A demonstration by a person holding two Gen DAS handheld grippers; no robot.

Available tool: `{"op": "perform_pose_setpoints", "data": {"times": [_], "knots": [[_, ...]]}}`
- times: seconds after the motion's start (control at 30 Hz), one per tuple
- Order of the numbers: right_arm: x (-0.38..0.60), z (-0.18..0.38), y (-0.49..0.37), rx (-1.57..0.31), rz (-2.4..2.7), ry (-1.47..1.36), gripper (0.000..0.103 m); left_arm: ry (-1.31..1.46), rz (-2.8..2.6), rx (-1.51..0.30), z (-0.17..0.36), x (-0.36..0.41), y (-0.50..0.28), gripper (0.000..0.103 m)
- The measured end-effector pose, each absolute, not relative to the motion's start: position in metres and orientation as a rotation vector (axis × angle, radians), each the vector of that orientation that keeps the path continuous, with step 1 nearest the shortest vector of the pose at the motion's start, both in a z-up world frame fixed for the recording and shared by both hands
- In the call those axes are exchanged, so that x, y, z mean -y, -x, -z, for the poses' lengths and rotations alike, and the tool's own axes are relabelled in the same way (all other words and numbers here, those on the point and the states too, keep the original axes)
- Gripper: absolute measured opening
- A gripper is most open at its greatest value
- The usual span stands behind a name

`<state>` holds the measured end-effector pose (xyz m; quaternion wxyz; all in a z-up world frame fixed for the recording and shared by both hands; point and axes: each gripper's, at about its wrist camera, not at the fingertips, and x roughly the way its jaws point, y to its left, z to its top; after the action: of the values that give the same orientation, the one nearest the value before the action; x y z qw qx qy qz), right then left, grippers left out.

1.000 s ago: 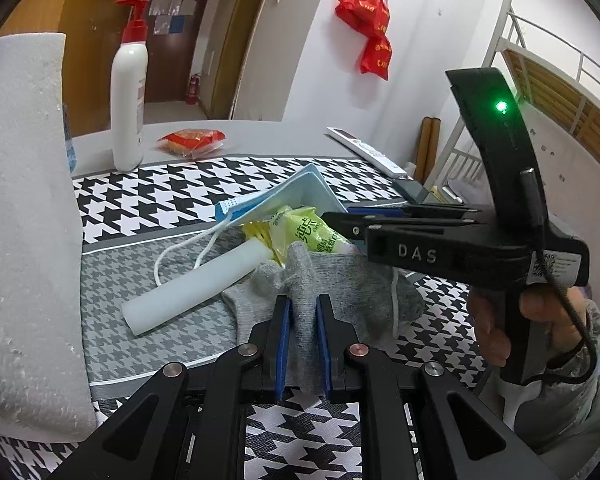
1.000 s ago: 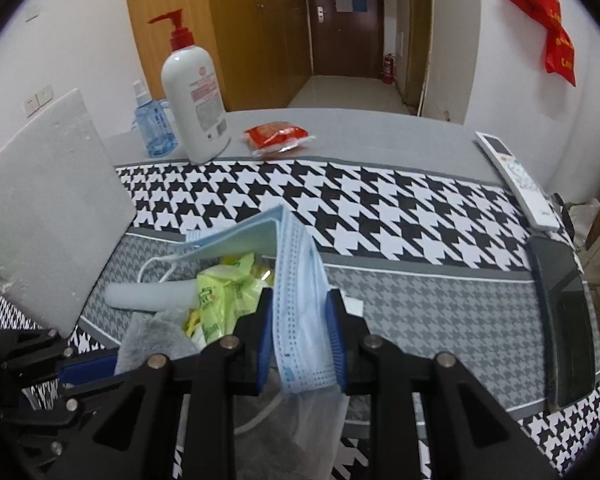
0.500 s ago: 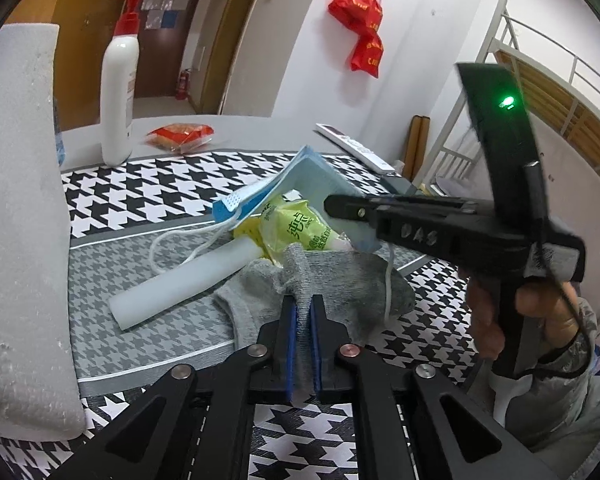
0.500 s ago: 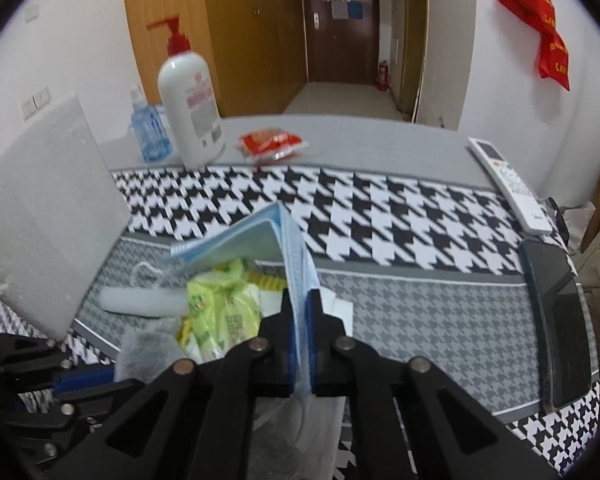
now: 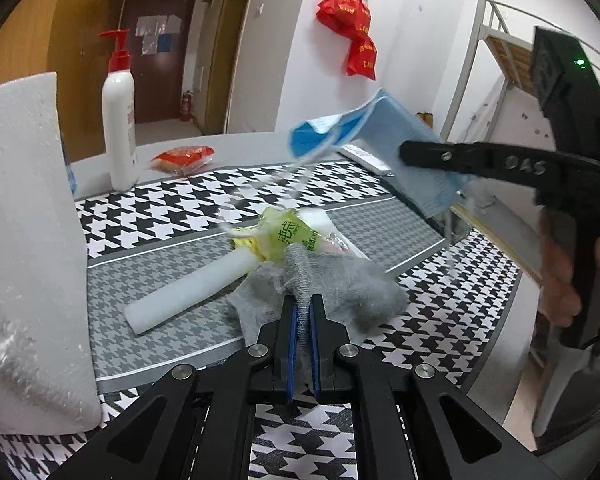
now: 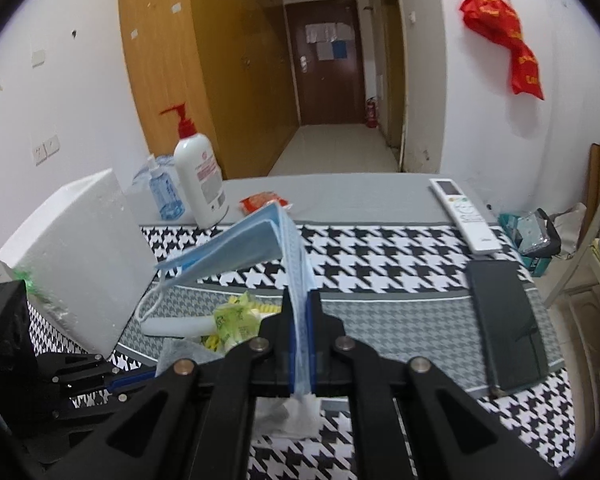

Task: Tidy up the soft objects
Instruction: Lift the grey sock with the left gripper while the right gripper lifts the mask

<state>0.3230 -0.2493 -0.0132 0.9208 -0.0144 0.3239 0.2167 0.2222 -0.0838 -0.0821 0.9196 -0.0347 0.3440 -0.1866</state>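
My left gripper (image 5: 302,312) is shut on a grey sock (image 5: 340,284) that still lies bunched on the houndstooth mat (image 5: 160,280). My right gripper (image 6: 300,300) is shut on a blue face mask (image 6: 256,240) and holds it up above the table; the mask also shows in the left wrist view (image 5: 380,136), with its ear loop hanging. A yellow-green tissue packet (image 5: 284,232) and a white foam tube (image 5: 192,288) lie just behind the sock. The right gripper appears in the left wrist view (image 5: 404,152) at the right.
A white foam block (image 5: 24,240) stands at the left. A white pump bottle (image 5: 118,120) and a red snack packet (image 5: 184,156) are at the back. A small blue bottle (image 6: 164,196), a white remote (image 6: 466,212) and a dark phone (image 6: 508,320) show in the right wrist view.
Both grippers closed, the left on the sock and the right on the mask. The right gripper then lifted the mask up off the pile, to the right.
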Motion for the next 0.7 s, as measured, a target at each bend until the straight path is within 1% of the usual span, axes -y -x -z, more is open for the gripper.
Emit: {"op": "perform_pose_setpoints", "data": {"times": [0.13, 0.2, 0.23, 0.27, 0.3, 0.33, 0.37, 0.7], "knots": [[0.259, 0.009, -0.313, -0.651, -0.443, 0.016, 0.006, 0.075, 0.370, -0.713, 0.081, 0.085, -0.215, 0.007], [0.262, 0.012, -0.311, -0.655, -0.442, 0.007, 0.007, 0.076, 0.356, -0.719, 0.080, 0.084, -0.214, 0.008], [0.263, 0.013, -0.310, -0.659, -0.442, 0.002, 0.007, 0.074, 0.355, -0.723, 0.080, 0.085, -0.213, 0.013], [0.265, 0.014, -0.309, -0.662, -0.441, -0.004, 0.007, 0.074, 0.353, -0.724, 0.079, 0.085, -0.213, 0.025], [0.267, 0.015, -0.307, -0.664, -0.440, -0.007, 0.007, 0.076, 0.349, -0.725, 0.079, 0.084, -0.211, 0.034], [0.268, 0.016, -0.306, -0.666, -0.440, -0.010, 0.007, 0.080, 0.347, -0.722, 0.079, 0.083, -0.212, 0.049], [0.270, 0.017, -0.305, -0.666, -0.438, -0.013, 0.007, 0.084, 0.346, -0.717, 0.079, 0.082, -0.212, 0.057], [0.281, 0.021, -0.299, -0.670, -0.429, -0.048, 0.007, 0.011, 0.296, -0.780, 0.091, 0.095, -0.216, 0.057]]}}
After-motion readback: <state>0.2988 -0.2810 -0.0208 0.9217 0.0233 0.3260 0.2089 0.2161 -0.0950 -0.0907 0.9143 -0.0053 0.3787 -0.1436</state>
